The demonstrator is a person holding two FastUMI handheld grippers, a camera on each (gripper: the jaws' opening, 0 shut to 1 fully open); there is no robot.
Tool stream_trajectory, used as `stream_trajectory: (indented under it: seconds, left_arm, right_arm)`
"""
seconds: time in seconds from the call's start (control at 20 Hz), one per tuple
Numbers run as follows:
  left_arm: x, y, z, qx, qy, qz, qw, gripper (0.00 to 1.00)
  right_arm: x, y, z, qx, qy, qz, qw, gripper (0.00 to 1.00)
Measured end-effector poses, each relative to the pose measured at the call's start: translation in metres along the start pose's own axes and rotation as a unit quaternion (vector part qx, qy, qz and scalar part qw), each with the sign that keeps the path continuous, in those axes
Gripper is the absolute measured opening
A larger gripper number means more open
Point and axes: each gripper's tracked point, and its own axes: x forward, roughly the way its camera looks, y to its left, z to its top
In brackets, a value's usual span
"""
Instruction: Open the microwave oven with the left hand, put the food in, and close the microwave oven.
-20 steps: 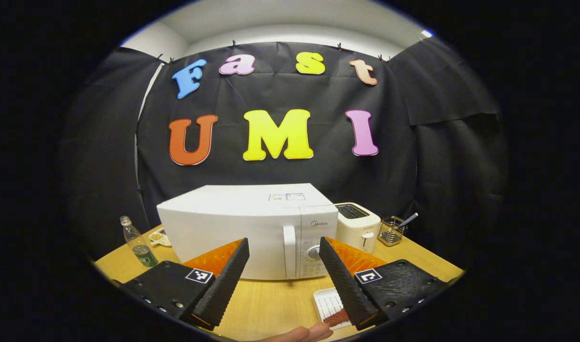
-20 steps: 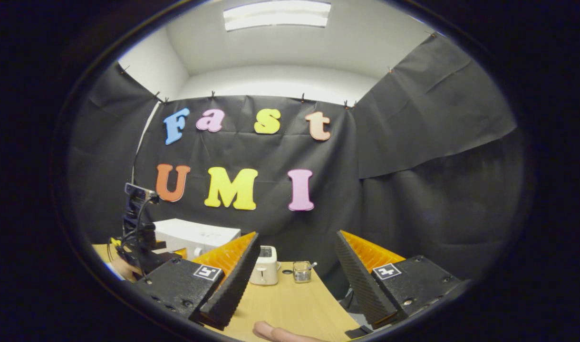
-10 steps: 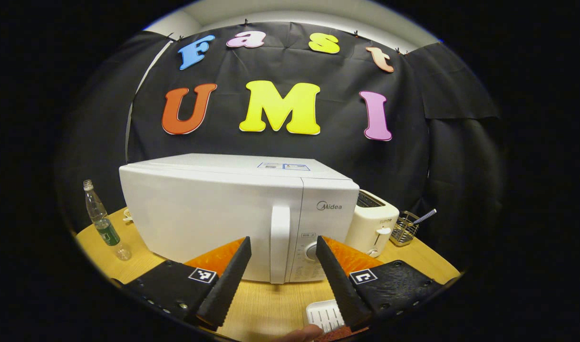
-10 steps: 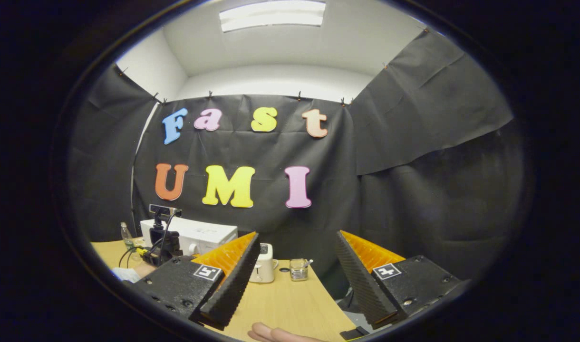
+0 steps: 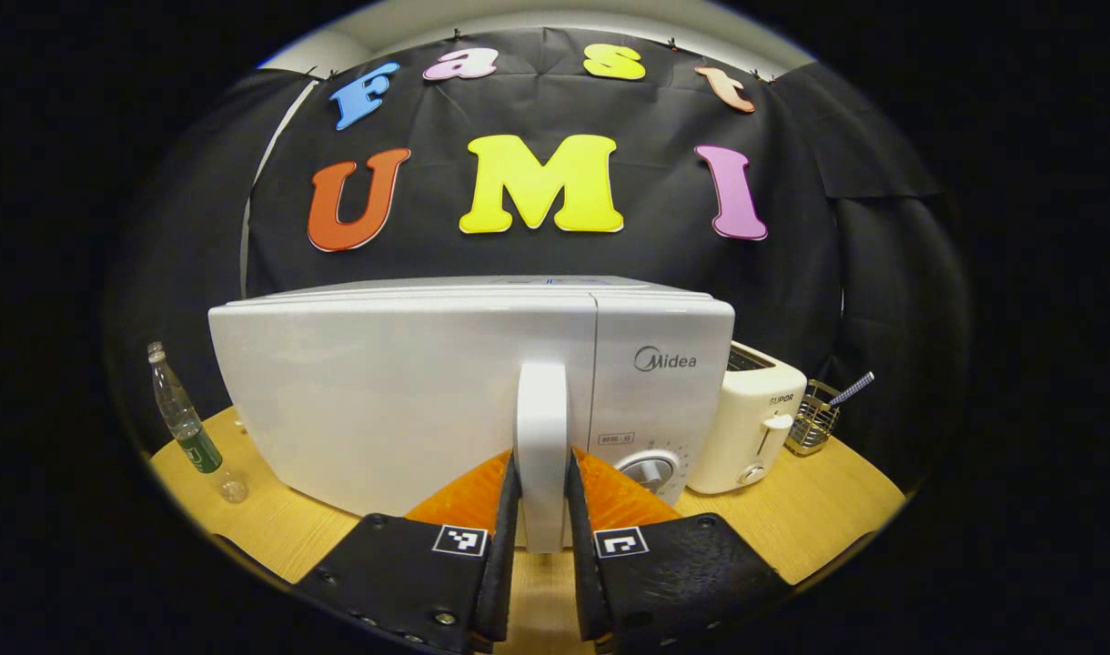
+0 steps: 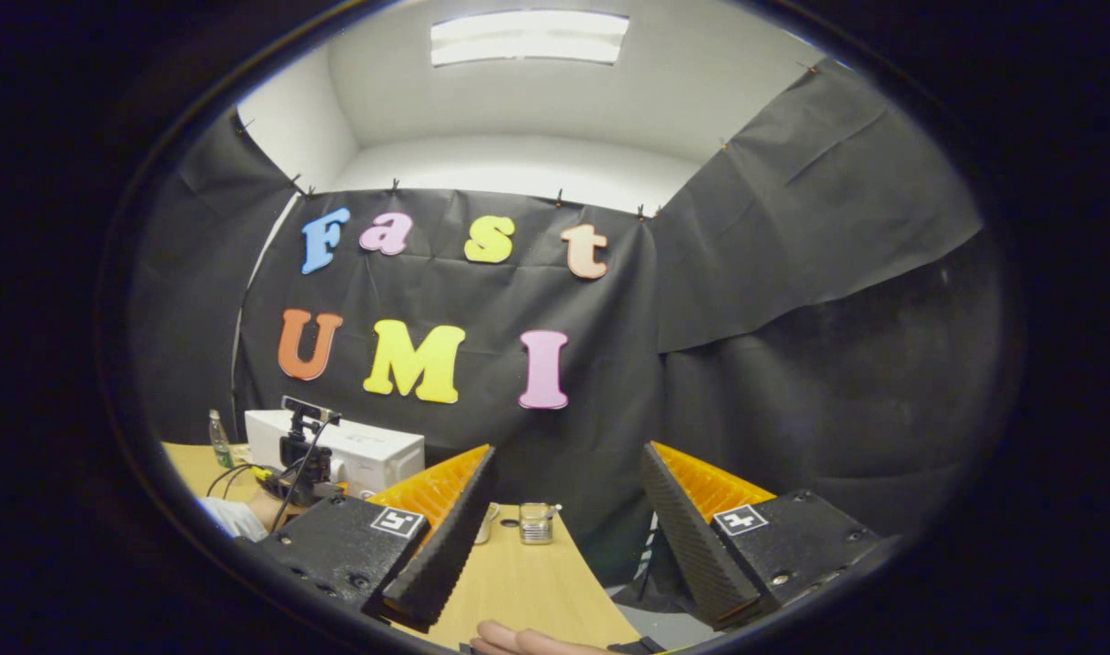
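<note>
Now, left tool (image 5: pixel 541 509) level, clamped on the microwave handle (image 5: pixel 542 428) (right tool (image 6: pixel 564 528) apart, idle over the table (image 6: pixel 528 582)).

White microwave (image 5: pixel 409 400) with a white handle (image 5: pixel 541 455), cream toaster (image 5: pixel 755 423), clear bottle (image 5: pixel 184 428) with green label, light wood-grain bench (image 5: pixel 810 518).

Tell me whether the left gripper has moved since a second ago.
Yes. The left gripper has gone forward to the microwave, which now looms larger in its view, and its fingers have closed on the door handle.
</note>
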Motion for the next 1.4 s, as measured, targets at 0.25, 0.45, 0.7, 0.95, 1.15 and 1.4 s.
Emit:
stream_trajectory:
  seconds: [0.25,0.45,0.7,0.95,1.15,1.4]
  left_arm:
    - [-0.004,0.000,-0.001,0.000,-0.001,-0.007,1.000,0.13]
    - [-0.004,0.001,0.000,-0.004,-0.002,-0.004,1.000,0.10]
    - [-0.020,0.002,0.000,0.011,-0.025,0.000,1.000,0.17]
    - [-0.060,0.012,-0.008,-0.015,-0.019,-0.025,0.999,0.06]
    - [-0.098,0.029,-0.016,-0.010,-0.027,-0.038,0.999,0.06]
    - [-0.146,0.060,-0.027,-0.012,-0.026,-0.050,0.998,0.08]
  right_arm:
    - [-0.001,0.004,-0.006,-0.006,0.009,0.005,1.000,0.90]
    - [-0.001,0.004,-0.010,-0.006,0.017,0.003,1.000,0.90]
    - [0.001,0.007,-0.012,0.002,0.020,0.005,1.000,1.00]
    - [0.002,0.024,-0.025,0.010,0.032,0.017,0.999,1.00]
    - [-0.005,0.048,-0.030,0.005,0.040,0.031,0.999,1.00]
    - [-0.015,0.073,-0.017,0.005,0.028,0.043,0.999,1.00]
